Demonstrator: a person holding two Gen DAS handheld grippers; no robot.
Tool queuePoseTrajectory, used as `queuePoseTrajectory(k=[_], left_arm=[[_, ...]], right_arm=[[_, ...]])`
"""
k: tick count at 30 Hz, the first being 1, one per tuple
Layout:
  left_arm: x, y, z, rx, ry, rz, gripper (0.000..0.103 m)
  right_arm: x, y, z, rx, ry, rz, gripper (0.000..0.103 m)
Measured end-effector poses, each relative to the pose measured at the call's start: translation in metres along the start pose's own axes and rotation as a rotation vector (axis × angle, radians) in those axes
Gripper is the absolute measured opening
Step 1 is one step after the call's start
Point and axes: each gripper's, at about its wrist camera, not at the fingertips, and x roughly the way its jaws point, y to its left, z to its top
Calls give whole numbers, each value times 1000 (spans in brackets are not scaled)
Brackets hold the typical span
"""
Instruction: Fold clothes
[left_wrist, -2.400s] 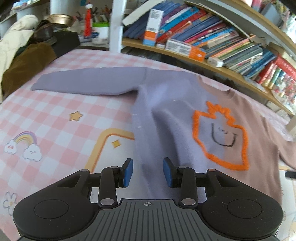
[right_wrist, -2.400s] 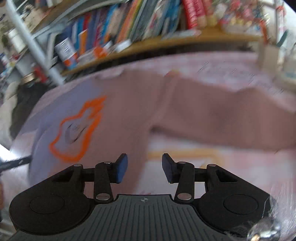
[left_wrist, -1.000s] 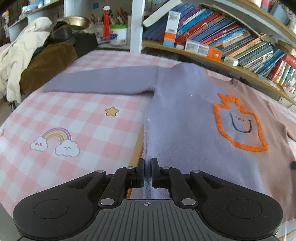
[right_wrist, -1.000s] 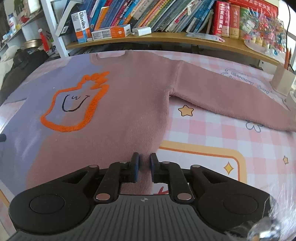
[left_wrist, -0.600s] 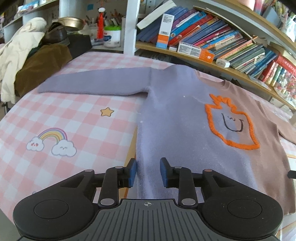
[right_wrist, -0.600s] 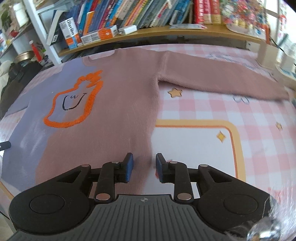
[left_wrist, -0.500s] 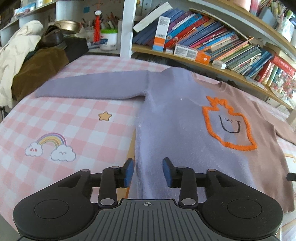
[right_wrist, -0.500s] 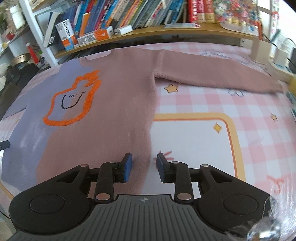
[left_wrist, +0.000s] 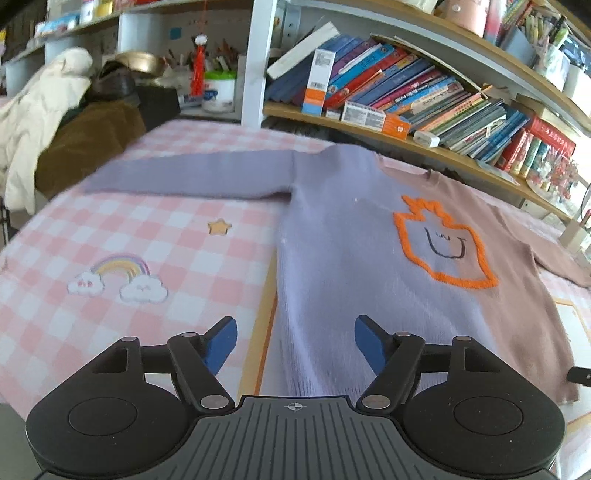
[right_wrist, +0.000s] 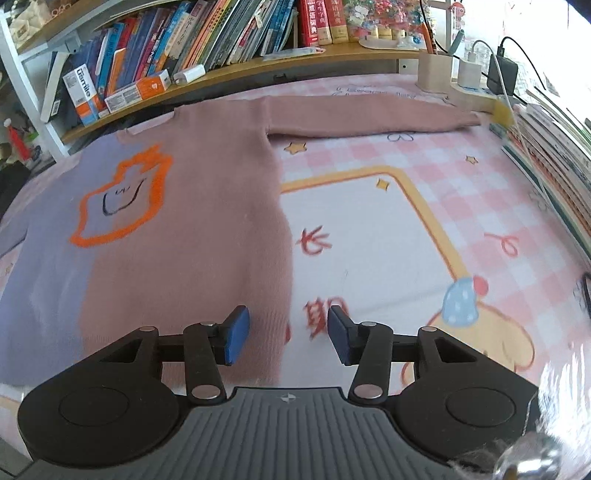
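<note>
A two-tone sweater (left_wrist: 351, 236) lies flat and face up on the pink checked cloth, lilac on one half and dusty pink (right_wrist: 207, 229) on the other, with an orange-outlined smiling shape on the chest. Both sleeves are stretched out sideways. My left gripper (left_wrist: 293, 341) hovers over the lilac hem corner; its jaws are opening and the pads touch nothing. My right gripper (right_wrist: 288, 334) hovers over the pink hem corner; its jaws are opening too, with the sweater's side edge below the gap and no fabric pinched.
A wooden shelf of books (left_wrist: 424, 99) runs along the far edge of the table. A pile of coats (left_wrist: 44, 122) sits at the far left. A charger block with cables (right_wrist: 469, 81) and stacked books (right_wrist: 554, 147) line the right edge. The pink checked cloth (right_wrist: 461, 206) spreads beside the sweater.
Both grippers were shut on the sweater's hem corners a second ago and have let go, their jaws spreading. The right gripper has swung rightward, showing more of the cloth.
</note>
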Motion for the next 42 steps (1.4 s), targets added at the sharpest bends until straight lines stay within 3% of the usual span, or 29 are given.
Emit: queuePoseTrajectory(k=[6,11,20,42], left_arm=[[5,0,-4,18,20,-39,64],[13,2,0,25,27,-6,34],[26,10,-1,5,79,-47,6],[34,7,2,87,80,-70,5]], right_arm=[[-2,6,-8,-1,7,-32,39],[-2,10,-8,-7,11,-34,29],[-2,17,-9,-17,23,-13,9],[-12,21,-18,-8,1,-67,4]])
